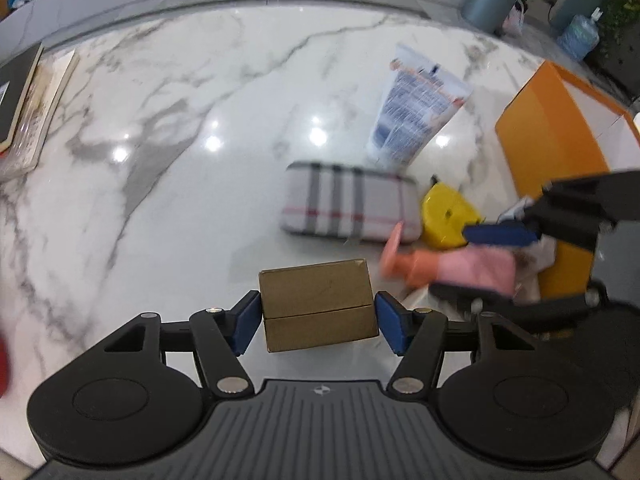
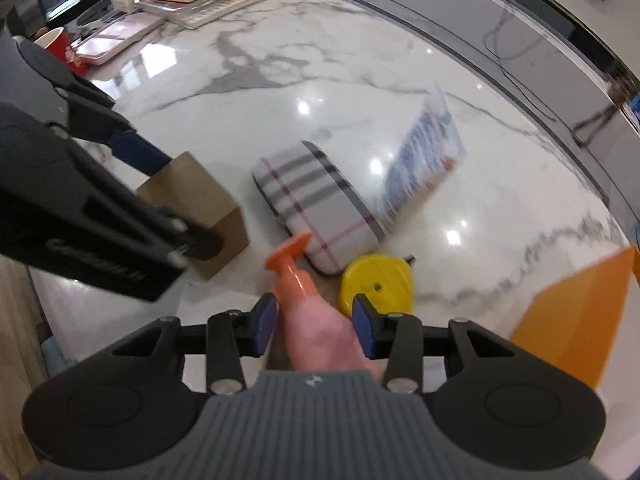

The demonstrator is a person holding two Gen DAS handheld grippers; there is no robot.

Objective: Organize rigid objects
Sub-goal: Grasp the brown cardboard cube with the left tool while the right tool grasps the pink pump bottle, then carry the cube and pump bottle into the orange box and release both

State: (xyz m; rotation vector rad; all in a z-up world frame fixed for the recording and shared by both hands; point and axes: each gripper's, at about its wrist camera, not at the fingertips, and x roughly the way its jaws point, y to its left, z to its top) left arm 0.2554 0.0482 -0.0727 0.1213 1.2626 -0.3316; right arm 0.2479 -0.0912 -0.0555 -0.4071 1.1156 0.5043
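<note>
The small brown box point(image 1: 318, 304), stiff and likely light, is being framed on the counter point(image 1: 180, 120) by the spread left claw point(image 1: 316, 322), while the smooth pink bottle point(image 2: 316, 332) at three o'clock is being pinched by the right claw point(image 2: 314, 326).
</note>
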